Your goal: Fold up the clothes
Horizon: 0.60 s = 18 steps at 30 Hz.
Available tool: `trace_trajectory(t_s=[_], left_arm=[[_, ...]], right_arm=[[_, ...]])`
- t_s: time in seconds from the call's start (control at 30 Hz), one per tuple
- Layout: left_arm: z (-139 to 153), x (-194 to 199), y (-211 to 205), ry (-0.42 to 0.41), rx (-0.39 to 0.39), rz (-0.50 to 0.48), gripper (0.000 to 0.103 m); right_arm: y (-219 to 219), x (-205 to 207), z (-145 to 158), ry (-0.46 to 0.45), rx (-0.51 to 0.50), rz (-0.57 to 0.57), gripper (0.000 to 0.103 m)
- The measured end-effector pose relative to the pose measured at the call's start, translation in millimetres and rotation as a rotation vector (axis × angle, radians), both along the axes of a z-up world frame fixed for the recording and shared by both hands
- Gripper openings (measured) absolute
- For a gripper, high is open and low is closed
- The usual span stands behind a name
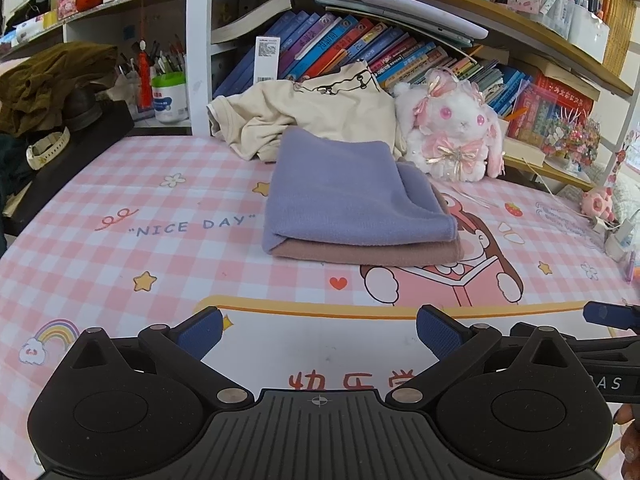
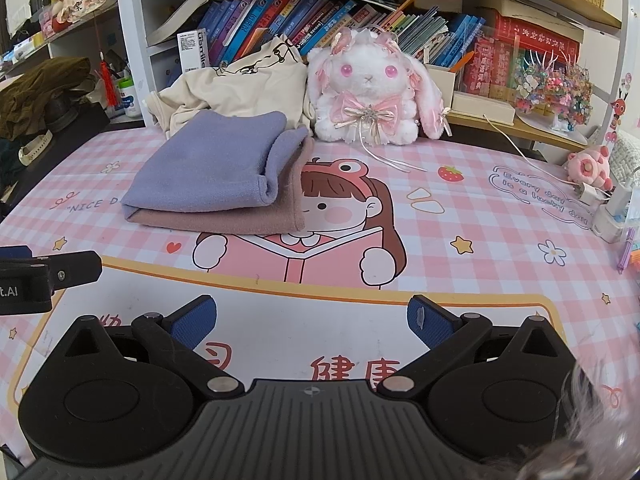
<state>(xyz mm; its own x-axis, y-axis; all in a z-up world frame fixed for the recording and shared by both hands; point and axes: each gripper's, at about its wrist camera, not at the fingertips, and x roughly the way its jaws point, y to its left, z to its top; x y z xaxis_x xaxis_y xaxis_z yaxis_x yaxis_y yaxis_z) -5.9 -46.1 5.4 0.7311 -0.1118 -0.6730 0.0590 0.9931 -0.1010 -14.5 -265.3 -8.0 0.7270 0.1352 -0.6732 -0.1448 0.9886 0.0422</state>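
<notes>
A folded purple garment (image 1: 352, 192) lies on top of a folded brown garment (image 1: 368, 254) in the middle of the pink checked desk mat (image 1: 120, 200). The stack also shows in the right wrist view, purple (image 2: 208, 168) over brown (image 2: 240, 218). A crumpled cream shirt (image 1: 312, 116) lies unfolded behind the stack, also in the right wrist view (image 2: 236, 80). My left gripper (image 1: 320, 332) is open and empty, low over the mat's front. My right gripper (image 2: 312, 320) is open and empty beside it, and its tip shows in the left wrist view (image 1: 608, 316).
A white plush rabbit (image 2: 372, 96) sits behind the stack to the right. Bookshelves (image 1: 360, 44) line the back. A dark green garment (image 1: 52, 80) and a watch (image 1: 46, 150) lie far left. A charger (image 2: 588, 192), a cable and a small pink toy (image 2: 592, 166) lie at the right edge.
</notes>
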Motion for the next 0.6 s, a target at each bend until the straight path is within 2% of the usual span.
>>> trace_trajectory(t_s=[0.33,0.6], left_arm=[[-3.3,0.7,10.4,0.010,-0.057,0.034,0.103],[-5.7,2.6,10.1,0.034,-0.043,0.029,0.103]], right_arm=[[0.0,0.2,-0.9,0.008,0.004,-0.002,0.103],[-0.7,0.7,-1.9,0.012,0.008,-0.005,0.103]])
